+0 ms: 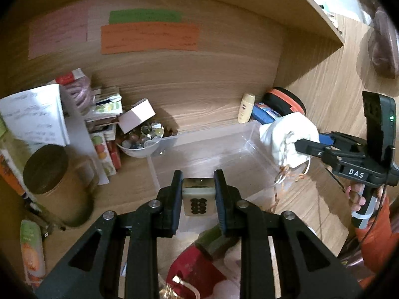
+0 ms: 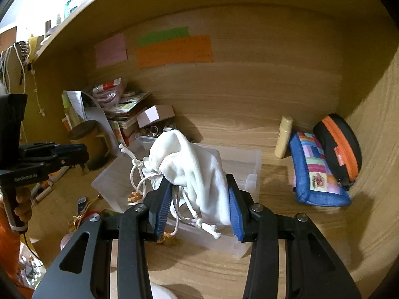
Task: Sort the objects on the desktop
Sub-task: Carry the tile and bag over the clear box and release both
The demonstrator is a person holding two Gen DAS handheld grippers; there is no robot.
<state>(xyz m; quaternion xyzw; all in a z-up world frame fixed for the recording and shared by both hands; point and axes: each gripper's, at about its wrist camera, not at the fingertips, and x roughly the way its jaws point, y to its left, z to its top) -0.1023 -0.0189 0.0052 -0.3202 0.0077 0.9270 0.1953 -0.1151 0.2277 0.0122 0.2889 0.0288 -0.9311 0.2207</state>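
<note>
Left gripper [image 1: 197, 194]: jaws closed on a small pale tile [image 1: 198, 196] with dark dots on its face, held above the near end of the clear plastic bin [image 1: 214, 147]. Right gripper [image 2: 199, 206]: blue-padded jaws clamped on a white drawstring pouch [image 2: 192, 169], cords dangling below, held over the same bin. Bin sits on the wooden desk [image 2: 274, 186]. Behind it a cream bottle [image 2: 283, 137]; to the right a blue patchwork pouch [image 2: 316, 172] against a black case with orange zip [image 2: 339, 147]

notes' [image 1: 149, 37] writing: too blurred to read | red item [image 1: 197, 266]: cut off by bottom edge
</note>
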